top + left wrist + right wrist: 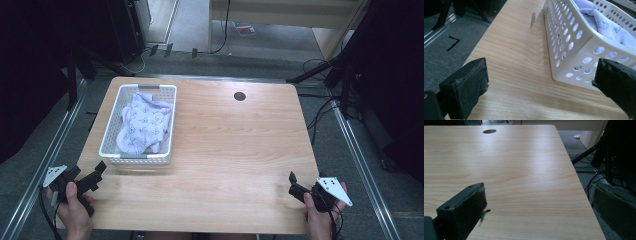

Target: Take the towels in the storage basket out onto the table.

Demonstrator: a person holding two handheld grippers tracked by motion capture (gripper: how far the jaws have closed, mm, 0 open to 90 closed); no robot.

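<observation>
**Inspector:** Start with the basket's position and axis.

**Assistant:** White plastic basket on the left part of the wooden table; rectangular, with its long axis running from the person's side toward the far edge; the far end is tipped slightly to the right; grey handle strips sit on both short rims.

**Inspector:** Construction?

**Assistant:** Walls perforated with rows of oval holes; rim smooth and rounded; in the left gripper view the near corner of the basket stands just ahead of the jaws.

**Inspector:** Contents?

**Assistant:** A crumpled pale lilac cloth with a small printed pattern; soft, folded on itself, lying along the basket's length.

**Inspector:** Table surface?

**Assistant:** Light wood grain, rounded corners; a dark round hole near the far edge; a small scuff mark beside the basket.

**Inspector:** Grippers?

**Assistant:** Left gripper at the near left corner, held in the left hand, aimed toward the basket; jaws spread wide, nothing between them; the black pads look worn at the edges. Right gripper at the near right edge, held in the right hand; jaws likewise spread and empty; the pad on one jaw is frayed, with a loose fibre hanging.
</observation>
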